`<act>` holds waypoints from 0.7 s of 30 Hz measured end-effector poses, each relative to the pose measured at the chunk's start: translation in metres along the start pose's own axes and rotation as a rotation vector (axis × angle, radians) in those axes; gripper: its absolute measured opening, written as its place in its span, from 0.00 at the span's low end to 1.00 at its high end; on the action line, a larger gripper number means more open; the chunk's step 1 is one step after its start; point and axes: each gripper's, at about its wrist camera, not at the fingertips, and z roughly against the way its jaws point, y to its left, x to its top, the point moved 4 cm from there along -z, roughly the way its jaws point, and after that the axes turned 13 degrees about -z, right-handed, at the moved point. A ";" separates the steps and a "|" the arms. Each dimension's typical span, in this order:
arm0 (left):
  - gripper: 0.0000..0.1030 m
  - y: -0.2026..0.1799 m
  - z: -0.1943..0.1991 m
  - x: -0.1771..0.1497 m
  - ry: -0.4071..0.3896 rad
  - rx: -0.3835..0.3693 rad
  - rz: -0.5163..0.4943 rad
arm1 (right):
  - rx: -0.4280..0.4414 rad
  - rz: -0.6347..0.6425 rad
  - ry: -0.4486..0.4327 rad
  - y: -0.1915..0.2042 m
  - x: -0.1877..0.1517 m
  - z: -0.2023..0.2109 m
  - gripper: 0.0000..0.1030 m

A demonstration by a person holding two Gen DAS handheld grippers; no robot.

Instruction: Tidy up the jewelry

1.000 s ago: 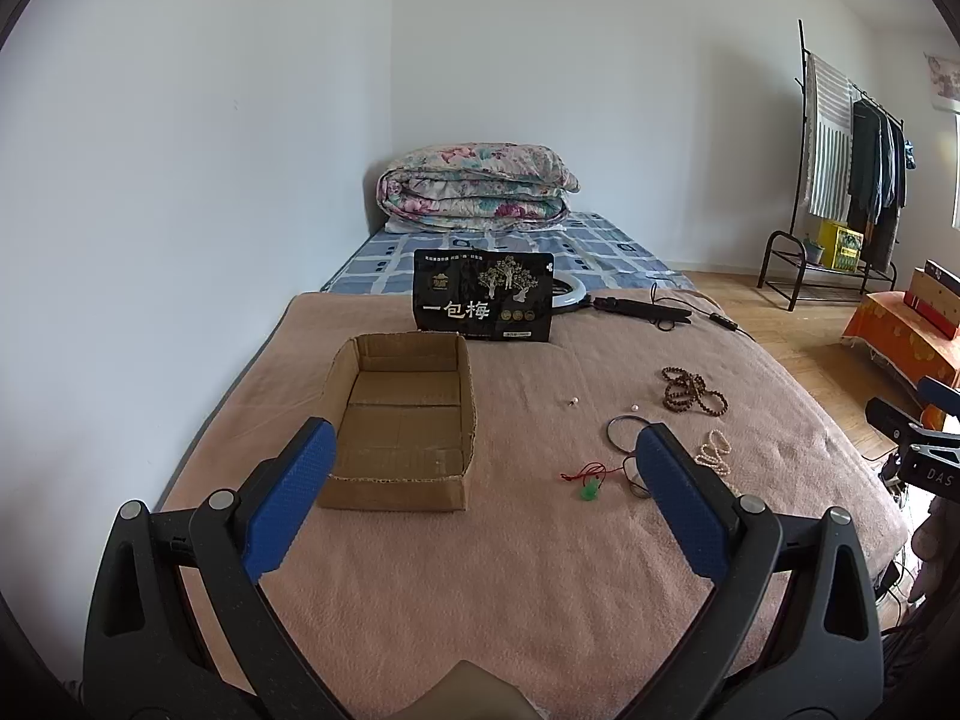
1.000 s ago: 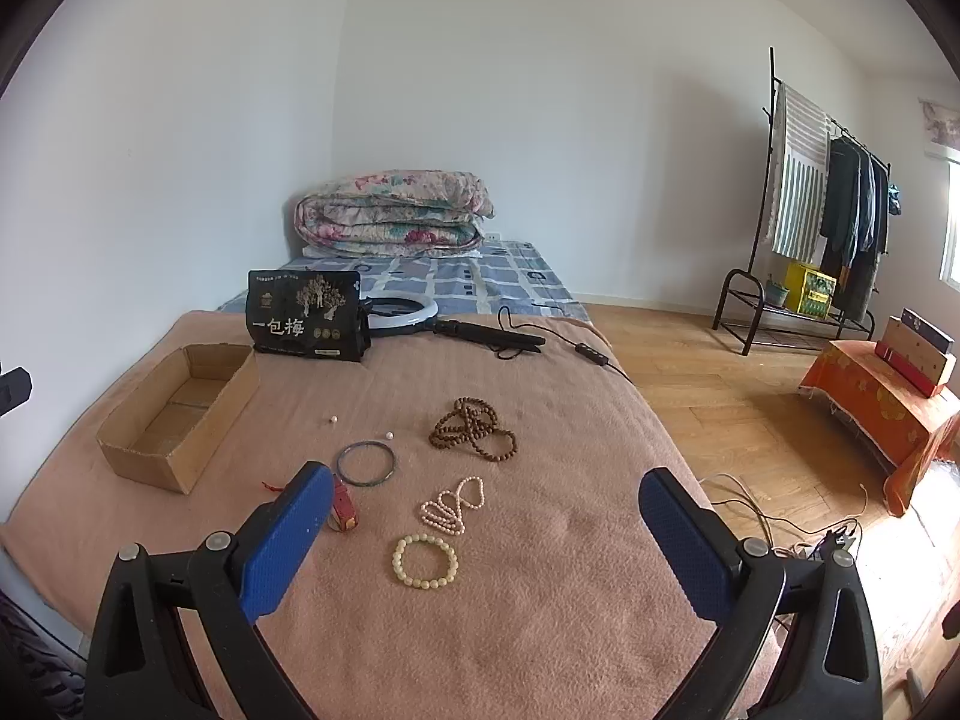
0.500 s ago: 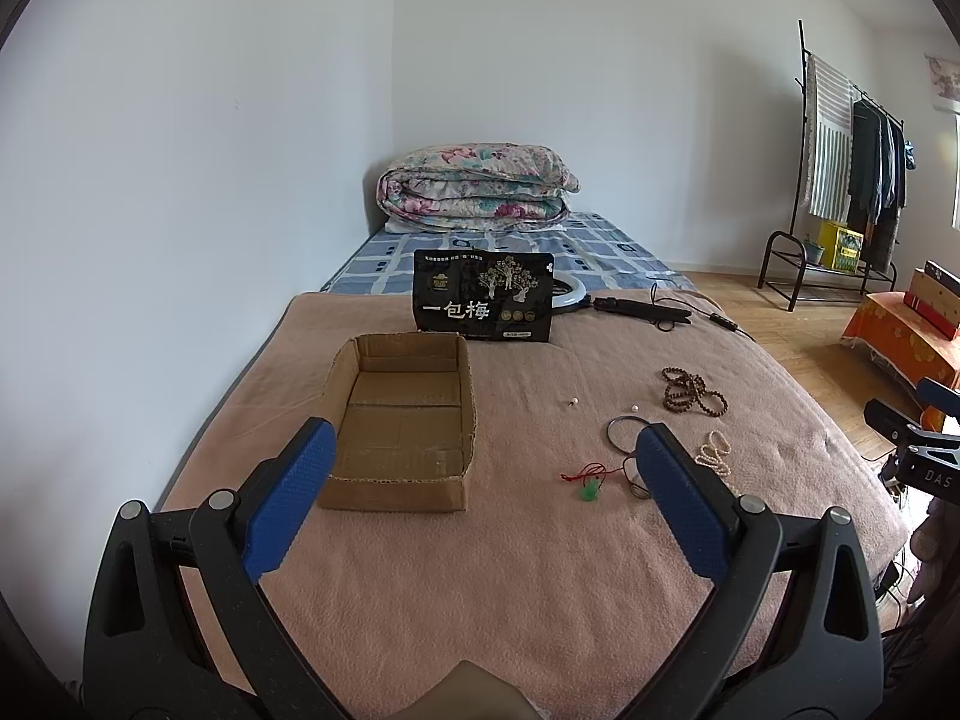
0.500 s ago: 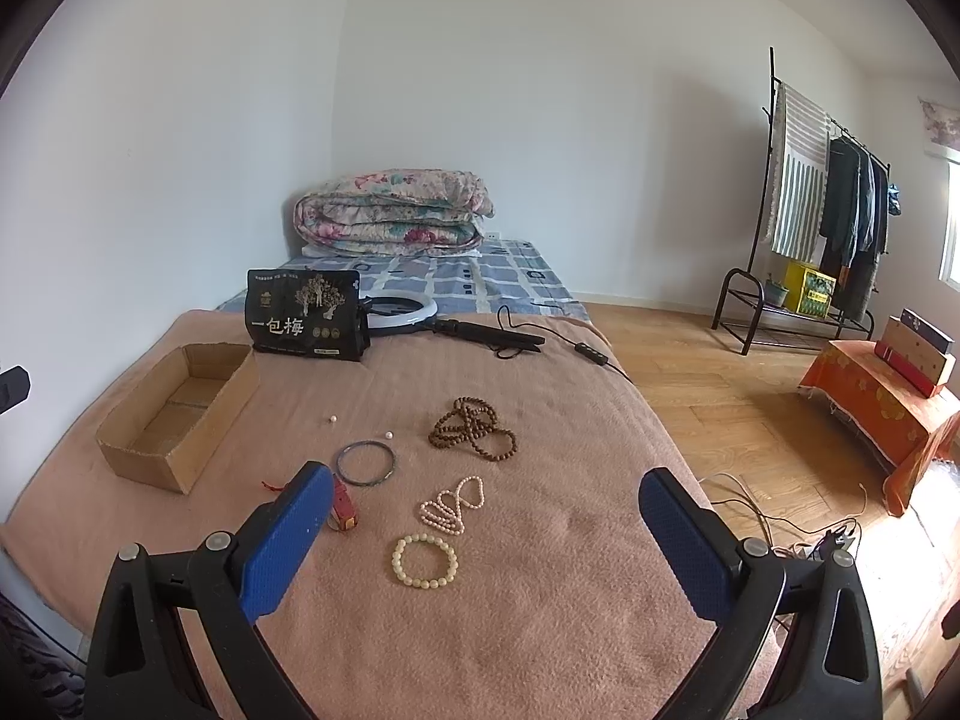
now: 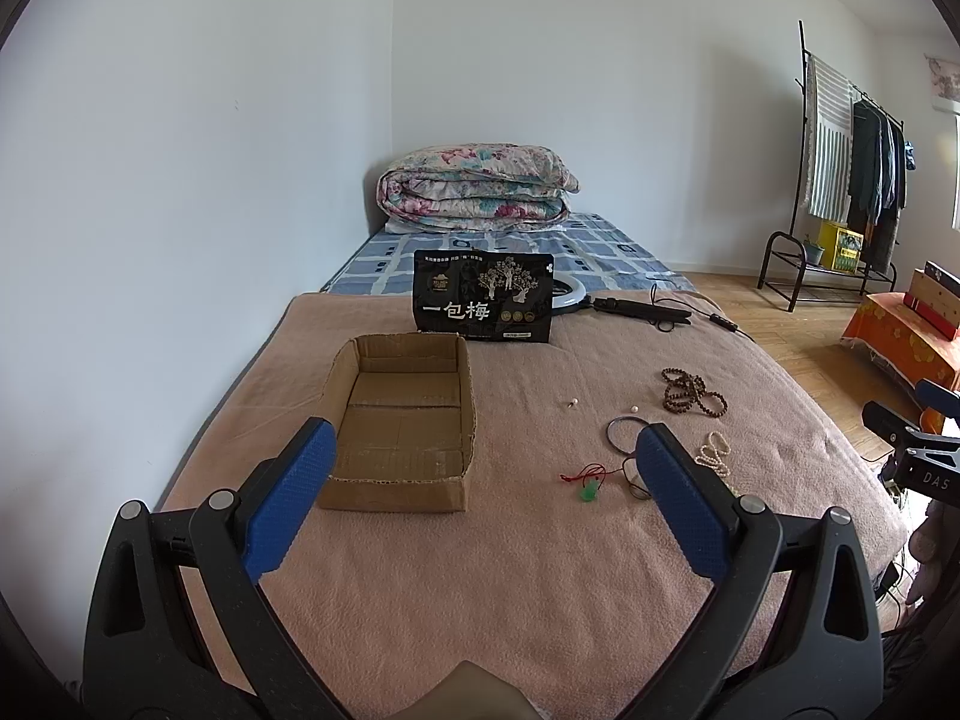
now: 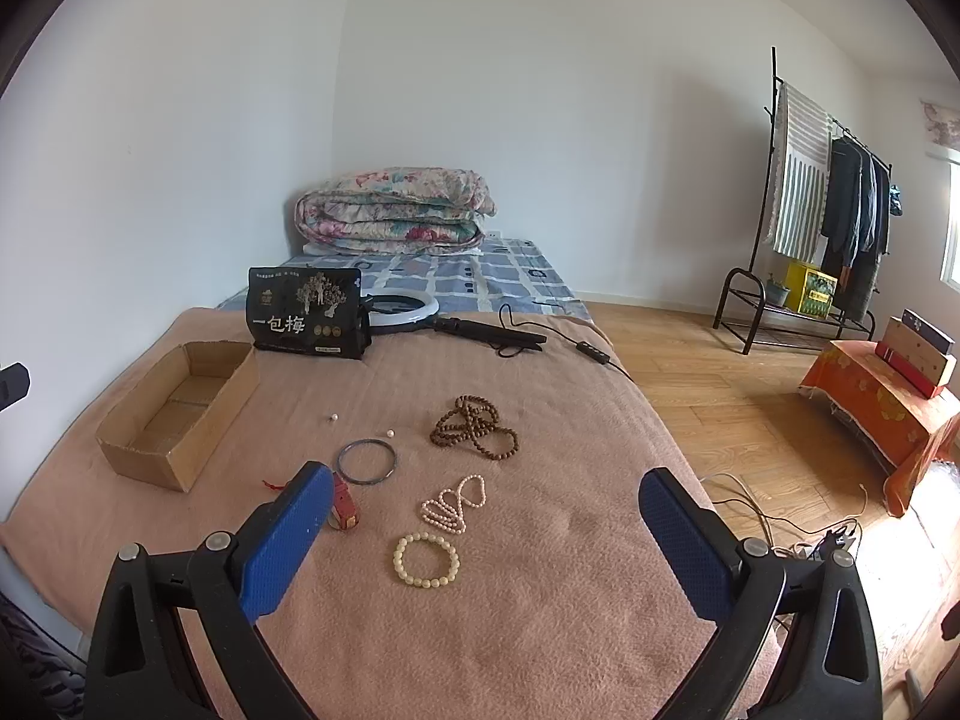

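**Jewelry spread loose on the pink blanket, both grippers held wide**

Jewelry lies scattered on the pink blanket (image 6: 540, 630) that covers the near part of the bed. In the right wrist view a cream bead bracelet (image 6: 426, 559) sits nearest the camera. Just beyond it, at about 12 o'clock, a pale pearl strand (image 6: 454, 504) lies in loose loops. Farther out at 12 o'clock is a heap of brown wooden beads (image 6: 476, 427). A thin dark bangle (image 6: 366, 462) lies flat at 10 o'clock from the pearl strand, with two small loose pearls (image 6: 390, 434) just past it. A red item (image 6: 343, 501) is half hidden behind the right gripper's left finger. The left wrist view shows a green pendant on a red cord (image 5: 590, 491) between the bangle and the box.

The cardboard box (image 5: 402, 420), open-topped and with nothing in it, stands apart from the jewelry at 9 o'clock from the bangle. Behind it at 12 o'clock a black snack bag (image 5: 483, 304) stands upright, beside a ring light (image 6: 401, 311) with its cable. A folded floral quilt (image 5: 474, 189) rests at the far end of the bed.

The left gripper (image 5: 480, 474) hovers above the blanket with its blue fingers spread wide, holding nothing. The right gripper (image 6: 485, 507) is likewise spread wide, nothing between its fingers.
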 end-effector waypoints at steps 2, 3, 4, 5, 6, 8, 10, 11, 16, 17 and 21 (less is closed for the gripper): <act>0.99 0.000 0.000 0.000 0.000 0.000 0.000 | 0.000 0.000 0.001 0.000 0.000 0.000 1.00; 0.99 0.000 0.000 0.000 0.000 0.000 -0.001 | -0.001 0.001 0.001 0.000 -0.001 0.000 1.00; 0.99 0.000 0.000 0.000 0.000 0.000 -0.001 | -0.002 0.002 0.001 0.000 -0.001 -0.001 1.00; 0.99 0.000 0.000 0.000 0.000 0.000 0.000 | 0.000 0.001 0.000 0.000 -0.001 0.000 1.00; 0.99 0.000 0.000 0.000 0.000 0.000 0.000 | 0.000 0.000 0.000 0.000 -0.001 -0.001 1.00; 0.99 0.000 0.000 0.000 0.000 0.000 0.000 | 0.000 0.000 0.001 0.000 -0.001 -0.001 1.00; 0.99 0.000 0.001 0.000 -0.001 0.000 0.000 | 0.000 0.001 0.001 0.000 -0.001 -0.001 1.00; 0.99 0.000 0.000 0.000 -0.001 0.000 0.000 | 0.000 0.001 0.002 0.000 -0.001 -0.001 1.00; 0.99 0.000 0.000 0.000 -0.001 0.000 0.000 | 0.000 0.000 0.002 0.000 -0.001 -0.001 1.00; 0.99 0.000 0.000 0.000 0.000 0.000 0.000 | 0.000 0.000 0.002 0.001 -0.001 -0.001 1.00; 0.99 0.000 0.001 0.000 0.000 0.000 0.001 | 0.003 -0.002 0.005 0.000 -0.003 -0.003 1.00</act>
